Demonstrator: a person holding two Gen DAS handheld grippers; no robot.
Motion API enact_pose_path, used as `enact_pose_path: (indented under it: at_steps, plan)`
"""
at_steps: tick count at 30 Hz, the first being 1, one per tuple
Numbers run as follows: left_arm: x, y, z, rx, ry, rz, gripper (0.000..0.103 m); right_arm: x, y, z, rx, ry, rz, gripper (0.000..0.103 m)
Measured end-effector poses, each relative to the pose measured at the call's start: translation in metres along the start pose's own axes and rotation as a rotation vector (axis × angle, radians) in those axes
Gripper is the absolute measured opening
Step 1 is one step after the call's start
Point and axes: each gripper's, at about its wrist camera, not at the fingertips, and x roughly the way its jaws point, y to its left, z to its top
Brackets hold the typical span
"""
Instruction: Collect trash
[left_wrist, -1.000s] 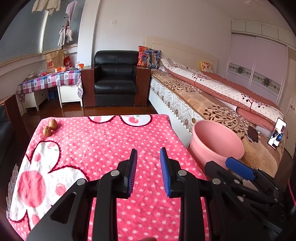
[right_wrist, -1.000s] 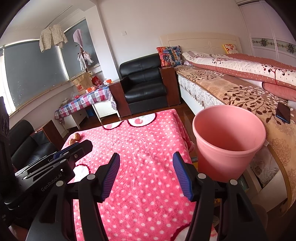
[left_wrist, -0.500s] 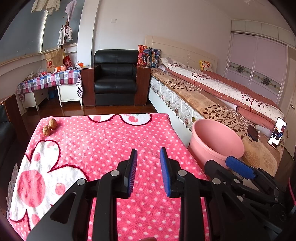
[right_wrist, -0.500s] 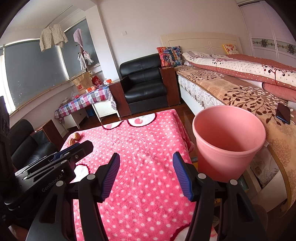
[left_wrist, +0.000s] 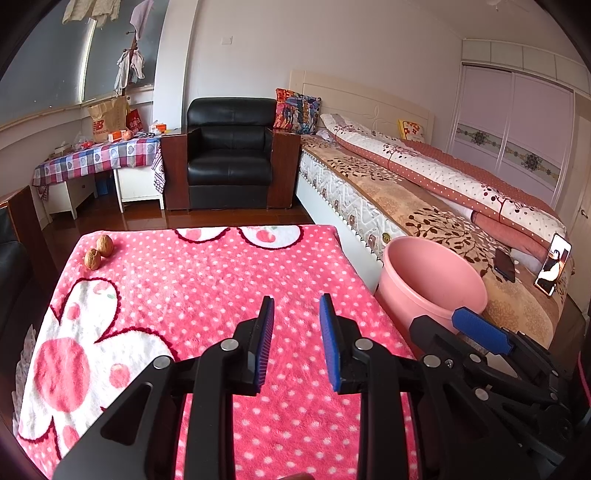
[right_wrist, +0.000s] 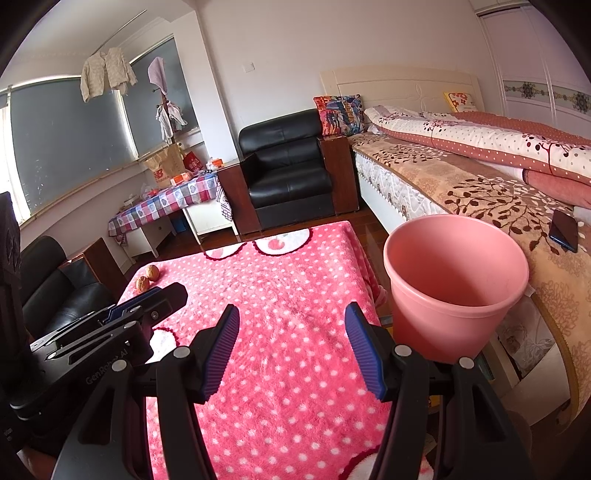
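Two brown walnuts (left_wrist: 99, 252) lie side by side at the far left corner of the pink polka-dot cloth (left_wrist: 207, 280); they also show in the right wrist view (right_wrist: 147, 277). A pink bucket (right_wrist: 456, 291) stands off the table's right edge, beside the bed; it also shows in the left wrist view (left_wrist: 432, 284). My left gripper (left_wrist: 296, 315) is open and empty above the near middle of the cloth. My right gripper (right_wrist: 291, 325) is open wider, also empty, just right of the left one.
A bed (left_wrist: 424, 184) runs along the right with two phones (left_wrist: 554, 264) on it. A black armchair (left_wrist: 229, 162) stands beyond the table's far edge. A cluttered checkered side table (left_wrist: 99, 158) is at the back left. A black sofa (right_wrist: 55, 295) is at the left.
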Motion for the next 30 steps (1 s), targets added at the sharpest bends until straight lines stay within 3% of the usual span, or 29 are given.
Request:
enact_pose_path:
  at_steps: [30]
  plan:
    - [-0.007, 0.011, 0.006, 0.005, -0.037, 0.075, 0.025, 0.005, 0.019, 0.014, -0.079, -0.011, -0.084, 0.060]
